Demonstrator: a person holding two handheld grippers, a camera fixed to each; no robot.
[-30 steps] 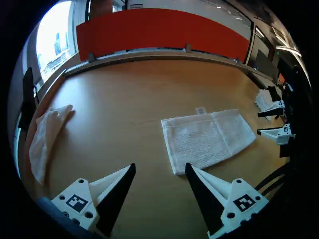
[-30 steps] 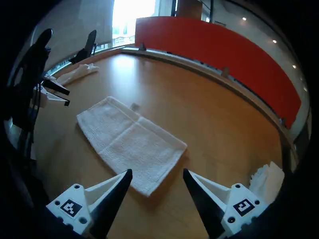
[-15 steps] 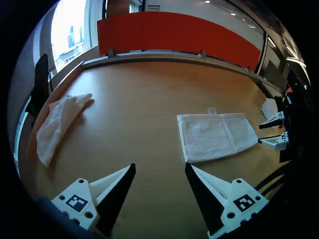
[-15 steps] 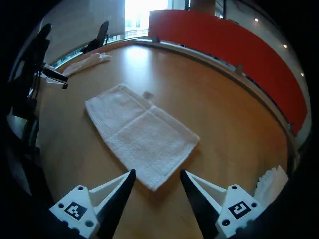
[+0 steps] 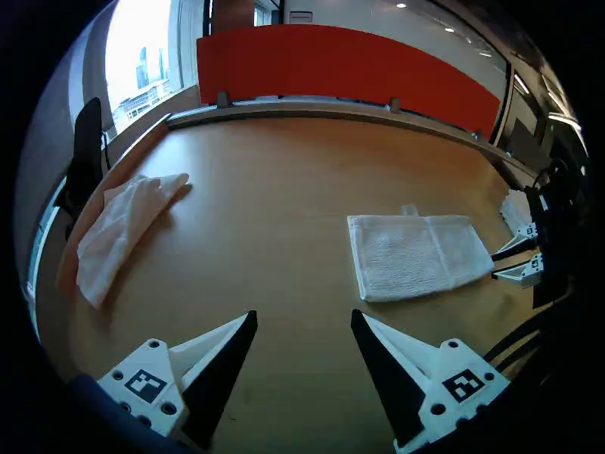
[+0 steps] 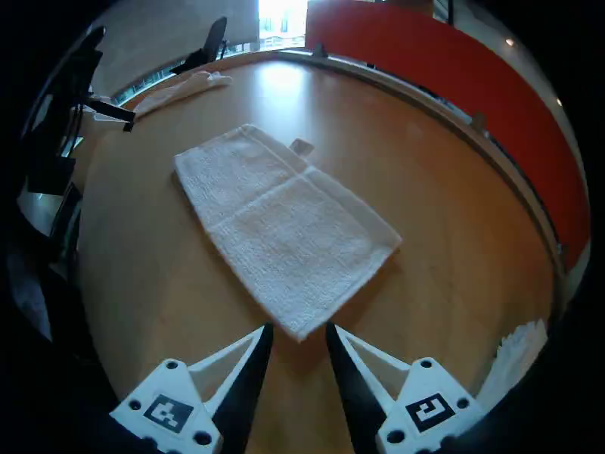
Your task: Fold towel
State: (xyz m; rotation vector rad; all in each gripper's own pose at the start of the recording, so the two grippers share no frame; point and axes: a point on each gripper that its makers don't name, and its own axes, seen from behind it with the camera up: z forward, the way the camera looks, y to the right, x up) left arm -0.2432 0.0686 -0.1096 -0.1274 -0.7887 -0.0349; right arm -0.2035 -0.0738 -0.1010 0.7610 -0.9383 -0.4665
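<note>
- the towel point(image 6: 283, 227) lay flat on the bench point(image 5: 287, 174), a white terry rectangle with one corner pointing at my right gripper point(image 6: 296, 329).
- that gripper's jaws stood only a narrow gap apart, just short of the corner and pinching nothing.
- the left gripper point(image 5: 302, 313) hovered over bare wood, well apart from the towel, with its jaws spread wide and empty.
- i judged the towel light, soft and limp. it would sag and drag rather than hold its shape, and the smooth bench would let it slide.
- the best hold looked like the near corner or its hemmed edge, taken low so a jaw slips under the layers.
- a crumpled cloth point(image 5: 121, 223) lay near the far-left bench edge.
</note>
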